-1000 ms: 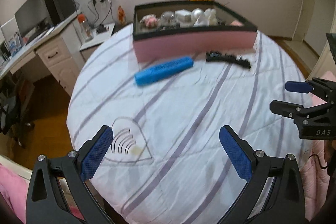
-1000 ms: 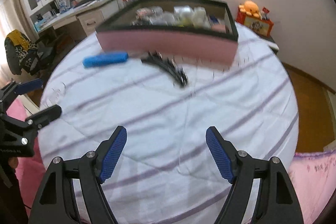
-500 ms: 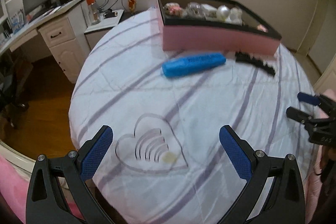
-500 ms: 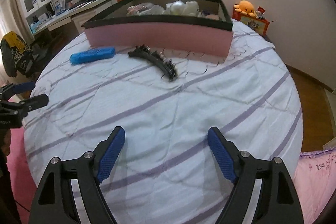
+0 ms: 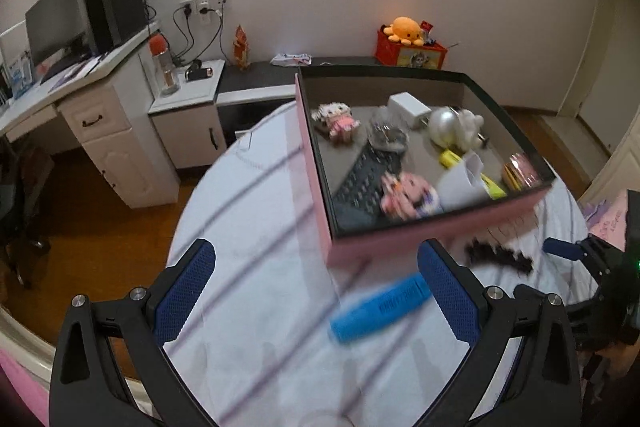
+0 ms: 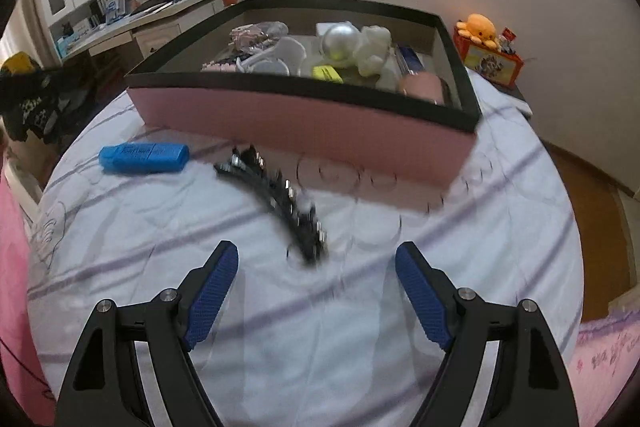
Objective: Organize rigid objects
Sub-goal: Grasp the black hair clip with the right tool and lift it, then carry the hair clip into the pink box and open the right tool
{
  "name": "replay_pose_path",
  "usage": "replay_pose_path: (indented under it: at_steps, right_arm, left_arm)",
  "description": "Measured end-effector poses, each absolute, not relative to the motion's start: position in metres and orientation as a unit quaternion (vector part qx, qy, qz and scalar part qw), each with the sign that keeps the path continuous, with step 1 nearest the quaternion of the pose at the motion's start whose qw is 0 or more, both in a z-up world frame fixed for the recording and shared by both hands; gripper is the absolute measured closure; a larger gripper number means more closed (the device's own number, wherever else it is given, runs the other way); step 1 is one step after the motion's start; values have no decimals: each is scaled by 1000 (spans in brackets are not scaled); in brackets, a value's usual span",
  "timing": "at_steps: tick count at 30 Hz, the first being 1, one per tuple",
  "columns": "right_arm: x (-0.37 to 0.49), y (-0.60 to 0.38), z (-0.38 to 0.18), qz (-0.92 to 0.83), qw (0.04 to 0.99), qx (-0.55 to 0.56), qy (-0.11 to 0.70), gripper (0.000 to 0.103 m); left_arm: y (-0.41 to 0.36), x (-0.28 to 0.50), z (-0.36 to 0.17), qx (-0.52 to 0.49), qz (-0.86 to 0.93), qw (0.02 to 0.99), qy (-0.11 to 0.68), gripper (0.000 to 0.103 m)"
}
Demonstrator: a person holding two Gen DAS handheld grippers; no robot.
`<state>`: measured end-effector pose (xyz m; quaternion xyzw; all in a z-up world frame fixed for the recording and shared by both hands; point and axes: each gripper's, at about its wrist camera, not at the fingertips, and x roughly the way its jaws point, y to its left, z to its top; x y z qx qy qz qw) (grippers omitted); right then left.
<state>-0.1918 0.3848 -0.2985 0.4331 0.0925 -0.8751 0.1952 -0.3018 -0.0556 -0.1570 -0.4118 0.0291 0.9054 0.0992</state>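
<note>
A pink box with a black rim [image 5: 400,245] [image 6: 304,123] stands on the striped white tablecloth, filled with several small toys and objects. A blue case [image 5: 380,307] [image 6: 144,157] lies in front of it. A black hair clip [image 6: 276,195] [image 5: 500,255] lies beside it. My left gripper [image 5: 316,291] is open and empty, with the blue case between its fingers just ahead. My right gripper [image 6: 316,291] is open and empty, close behind the hair clip. The right gripper also shows at the right edge of the left wrist view [image 5: 576,255].
The round table [image 6: 480,267] drops off on all sides. A white desk with monitor and computer [image 5: 80,75] stands to the left. A low cabinet with an orange plush [image 5: 404,31] stands by the wall.
Both grippers have moved forward toward the box. The left one now hovers over the blue case. The right one has closed in on the hair clip.
</note>
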Motion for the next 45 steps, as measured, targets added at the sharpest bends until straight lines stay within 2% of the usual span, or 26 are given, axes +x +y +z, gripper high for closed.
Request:
replay_pose_path:
  at_steps: [7, 8, 9, 11, 13, 17, 19, 21, 23, 25, 27, 33, 41, 45]
  right_arm:
    - [-220, 370, -293, -870, 231, 422, 109, 21]
    - [-223, 368, -295, -867, 236, 423, 118, 24]
    - [-224, 365, -297, -863, 240, 426, 126, 39]
    - [-226, 364, -305, -850, 255, 441, 135, 63]
    - [-221, 369, -305, -849, 264, 438, 134, 74]
    - [-211, 389, -303, -848, 264, 441, 132, 84]
    - [-204, 406, -302, -854, 246, 442, 122, 84]
    - [-198, 425, -300, -860, 230, 442, 111, 84]
    - [-193, 443, -300, -866, 211, 442, 99, 84]
    - [-190, 465, -302, -874, 186, 442, 75, 84]
    - [-190, 481, -303, -878, 174, 442, 52, 84]
    - [-201, 496, -304, -889, 134, 437, 31, 84]
    - [-206, 499, -308, -891, 136, 433, 11, 83]
    - [-203, 495, -308, -893, 134, 429, 30, 83]
  left_arm:
    - [-49, -330, -162, -425, 898, 107, 34, 3]
    - [-48, -332, -163, -426, 898, 104, 36, 3]
    - [-47, -335, -165, -428, 897, 103, 39, 3]
    - [-44, -341, -166, -429, 897, 98, 40, 3]
    - [-43, -348, -167, -430, 898, 90, 39, 3]
    - [-37, -361, -174, -438, 894, 79, 48, 6]
    - [-33, -368, -181, -452, 888, 71, 53, 30]
    - [-29, -372, -187, -463, 882, 66, 63, 37]
    - [-25, -375, -193, -469, 877, 68, 73, 49]
    - [-21, -376, -197, -477, 872, 76, 78, 70]
    - [-19, -376, -200, -476, 872, 81, 84, 82]
    - [-20, -372, -199, -470, 874, 78, 91, 92]
    - [-23, -370, -201, -463, 879, 81, 82, 92]
    - [-24, -369, -202, -459, 881, 82, 75, 92]
